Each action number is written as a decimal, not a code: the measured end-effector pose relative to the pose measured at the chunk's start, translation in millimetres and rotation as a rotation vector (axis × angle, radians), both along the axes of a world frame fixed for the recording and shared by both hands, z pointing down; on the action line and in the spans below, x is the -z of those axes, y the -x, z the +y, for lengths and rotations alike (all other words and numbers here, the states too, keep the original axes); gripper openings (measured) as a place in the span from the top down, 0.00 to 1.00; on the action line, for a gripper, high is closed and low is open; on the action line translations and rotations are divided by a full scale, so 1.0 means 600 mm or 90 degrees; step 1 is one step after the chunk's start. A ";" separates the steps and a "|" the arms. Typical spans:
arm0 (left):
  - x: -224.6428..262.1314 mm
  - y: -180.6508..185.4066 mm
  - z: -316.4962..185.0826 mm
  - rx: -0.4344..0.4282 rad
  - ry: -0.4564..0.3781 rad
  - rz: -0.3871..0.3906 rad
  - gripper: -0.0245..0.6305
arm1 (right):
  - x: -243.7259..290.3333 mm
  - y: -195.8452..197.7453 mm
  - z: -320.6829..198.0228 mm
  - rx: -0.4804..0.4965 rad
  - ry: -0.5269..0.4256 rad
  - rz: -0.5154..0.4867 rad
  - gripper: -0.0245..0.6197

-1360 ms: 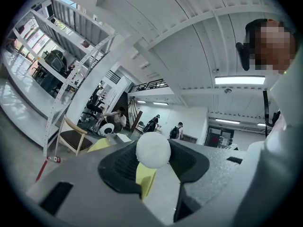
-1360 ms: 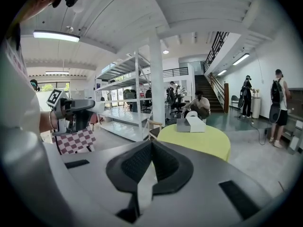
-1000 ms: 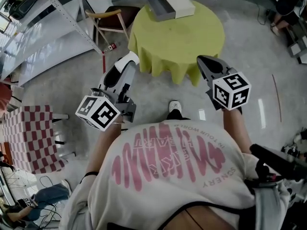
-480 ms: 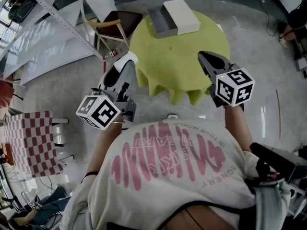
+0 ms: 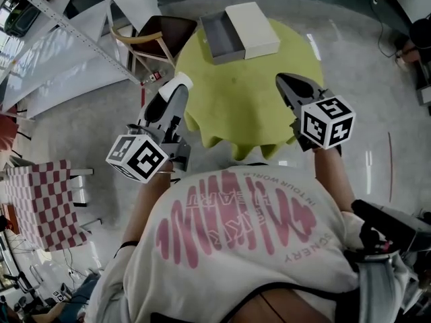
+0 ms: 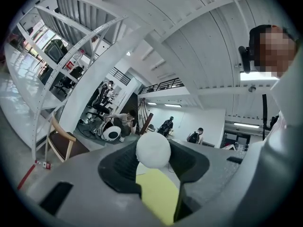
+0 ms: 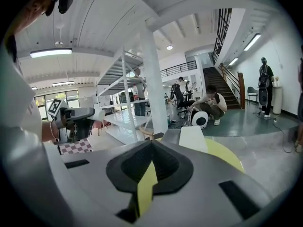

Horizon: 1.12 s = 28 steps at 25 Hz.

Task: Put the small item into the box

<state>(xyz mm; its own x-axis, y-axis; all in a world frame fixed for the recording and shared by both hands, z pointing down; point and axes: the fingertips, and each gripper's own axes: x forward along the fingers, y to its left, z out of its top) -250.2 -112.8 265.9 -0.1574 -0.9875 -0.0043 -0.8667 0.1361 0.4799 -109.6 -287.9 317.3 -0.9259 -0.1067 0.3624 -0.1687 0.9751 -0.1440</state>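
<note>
A white ball (image 6: 153,149) sits between the jaws of my left gripper (image 6: 155,160), which is shut on it. In the head view that left gripper (image 5: 180,86) hovers at the left edge of a round table with a yellow-green cloth (image 5: 249,106), the ball (image 5: 183,81) at its tip. The box (image 5: 223,38), a grey open tray with a white part (image 5: 253,29) beside it, lies at the table's far side. My right gripper (image 5: 283,81) is over the table's right edge; its jaw tips meet with nothing between them (image 7: 150,145).
A wooden chair (image 5: 145,39) stands left of the table, beside slanted metal shelving (image 5: 60,25). A red-checked table (image 5: 40,200) is at far left. A person crouches by a white round device (image 7: 210,109) in the background.
The table and box have slid closer and lower in the head view as the person walks up. Both grippers now overlap the cloth's near edges, held the same way.
</note>
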 end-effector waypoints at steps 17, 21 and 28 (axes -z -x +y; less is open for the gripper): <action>-0.040 0.014 -0.090 -0.023 0.042 0.014 0.68 | -0.055 0.028 -0.059 -0.003 0.054 0.020 0.95; -0.054 0.024 -0.118 -0.041 0.052 0.018 0.68 | -0.059 0.038 -0.079 -0.017 0.056 0.016 0.95; -0.079 0.079 -0.169 -0.066 0.069 0.033 0.68 | -0.075 0.075 -0.107 -0.043 0.072 0.022 0.95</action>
